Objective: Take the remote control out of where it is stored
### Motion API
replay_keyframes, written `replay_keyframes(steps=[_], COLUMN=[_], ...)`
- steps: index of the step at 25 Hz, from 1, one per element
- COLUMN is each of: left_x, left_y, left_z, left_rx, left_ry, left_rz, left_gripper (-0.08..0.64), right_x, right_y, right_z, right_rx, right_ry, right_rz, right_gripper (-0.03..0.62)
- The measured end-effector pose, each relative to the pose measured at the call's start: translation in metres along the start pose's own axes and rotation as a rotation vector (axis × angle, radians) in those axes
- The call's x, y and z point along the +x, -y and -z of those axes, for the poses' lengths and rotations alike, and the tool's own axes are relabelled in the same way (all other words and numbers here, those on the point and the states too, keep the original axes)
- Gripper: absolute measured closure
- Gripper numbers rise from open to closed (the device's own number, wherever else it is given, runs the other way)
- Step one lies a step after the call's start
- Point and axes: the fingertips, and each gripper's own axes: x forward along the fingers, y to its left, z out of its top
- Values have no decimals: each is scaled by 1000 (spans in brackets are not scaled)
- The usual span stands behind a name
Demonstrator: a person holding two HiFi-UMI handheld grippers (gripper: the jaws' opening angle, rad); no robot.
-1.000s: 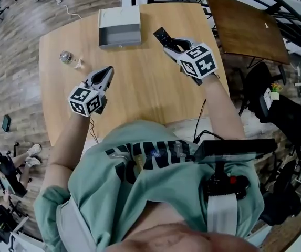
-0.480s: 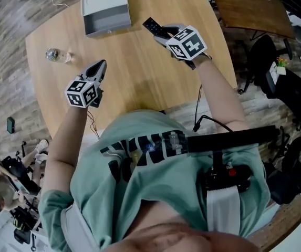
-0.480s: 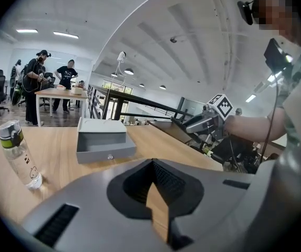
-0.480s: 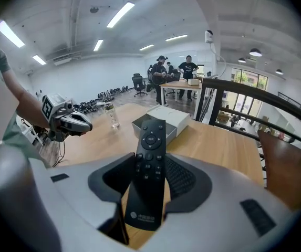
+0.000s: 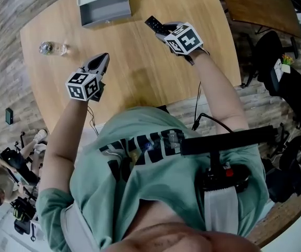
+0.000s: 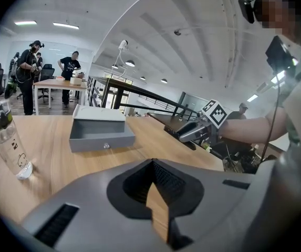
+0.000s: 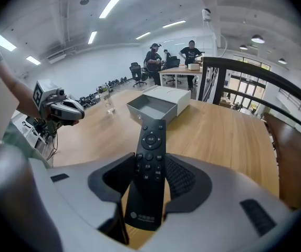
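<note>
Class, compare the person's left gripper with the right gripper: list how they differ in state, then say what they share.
The right gripper clamps a black remote control; the left gripper holds nothing. The right gripper's jaws stand apart on either side of the remote control; the left gripper's jaws are together. Both are grey, carry a marker cube and are held over the wooden table.

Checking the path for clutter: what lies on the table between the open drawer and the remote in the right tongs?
Nothing: only bare table lies between the drawer and the remote held in the right tongs, clearest in the head view.
</note>
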Motion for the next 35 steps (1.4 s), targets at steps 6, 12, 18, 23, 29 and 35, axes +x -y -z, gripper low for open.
replay_keyframes(steps=[6, 12, 18, 23, 29, 35], left_x=[1, -7, -17, -32, -63, -125], left_y=[1, -1, -9, -15, -19, -32], left_z=[12, 23, 30, 26, 13, -9], left_rx=[3, -5, -17, -22, -11, 4], left_ry=[-24, -35, -41, -15, 58, 170], left_rz=[-4, -16, -18, -15, -2, -3], left_gripper=[575, 575, 575, 575, 575, 575], right_x=[38, 75, 91, 61, 20, -7], right_y=[7, 9, 6, 5, -11, -53], right_z=[35, 64, 75, 32, -14, -53], right_rx=[19, 15, 21, 108, 123, 144], right_ry=[-73, -130, -174, -30, 81, 173], right_rz=[-5, -2, -29, -21, 6, 12], right_gripper=[408, 407, 399, 281, 281, 282])
